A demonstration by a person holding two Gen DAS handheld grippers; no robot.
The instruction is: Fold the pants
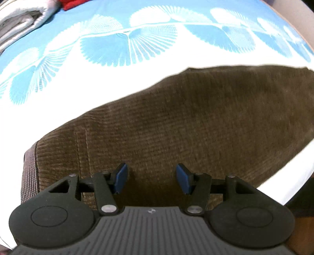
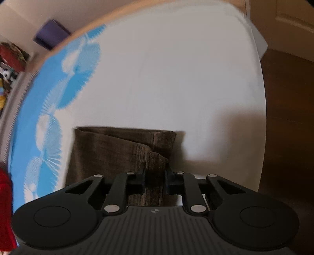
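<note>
1. Nearest the left wrist camera, the left gripper hangs just above the brown corduroy pants with its blue pads set well apart; nothing lies between them.
2. Pants, left wrist view: the cloth lies flat on the bed sheet, filling the middle and right of the frame. A stitched seam runs up the cloth just left of the left pad, and a paler checked lining shows at the cloth's left edge.
3. Right gripper, right wrist view: its two fingers are drawn close together and clamped on a raised fold of the pants. The pinched cloth stands up between the fingers as a narrow ridge.
4. Pants, right wrist view: beyond the fingers the cloth lies doubled, with a hemmed edge turned up at the far end. The whole piece rests on the white part of the sheet, near the bed's right-hand edge.
5. Sheet: white with a blue fan-leaf print running across its far side in the left wrist view, and down the left side in the right wrist view.
6. Surroundings: a folded white blanket and a red item sit at the far left corner of the bed. A dark wooden floor lies to the right of the bed.
7. Image quality: the right wrist view is blurred, chiefly at its edges.
</note>
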